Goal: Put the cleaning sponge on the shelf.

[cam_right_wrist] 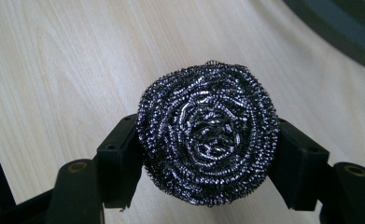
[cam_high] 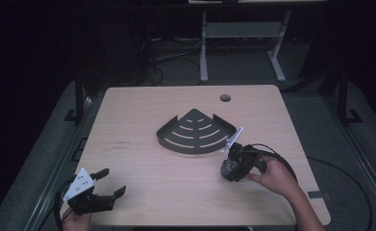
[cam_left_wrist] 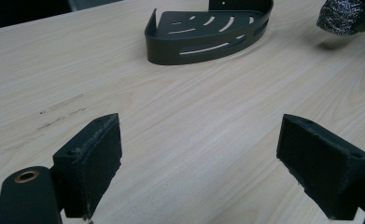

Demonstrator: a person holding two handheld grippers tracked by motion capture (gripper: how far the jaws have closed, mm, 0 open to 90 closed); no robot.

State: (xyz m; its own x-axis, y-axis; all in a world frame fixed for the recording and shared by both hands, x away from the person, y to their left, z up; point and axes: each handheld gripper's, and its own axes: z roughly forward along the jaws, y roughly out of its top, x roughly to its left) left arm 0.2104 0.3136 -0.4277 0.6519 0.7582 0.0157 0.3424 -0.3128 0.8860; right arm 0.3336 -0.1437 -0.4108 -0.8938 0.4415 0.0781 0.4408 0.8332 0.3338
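Right tool (cam_high: 230,168) clamped on the steel wool scourer (cam_right_wrist: 207,133), just off the desk (cam_high: 142,159) near the corner caddy (cam_high: 196,131); left tool (cam_left_wrist: 199,163) open, idle; carry step underway; next, prob. over the rim, then release.

In front of me, a dark rack (cam_high: 196,131) lies flat near the middle of the table (cam_high: 142,110), its curved wall toward my edge and its point toward the far edge. A round hole (cam_high: 225,98) sits near the table's far right corner.
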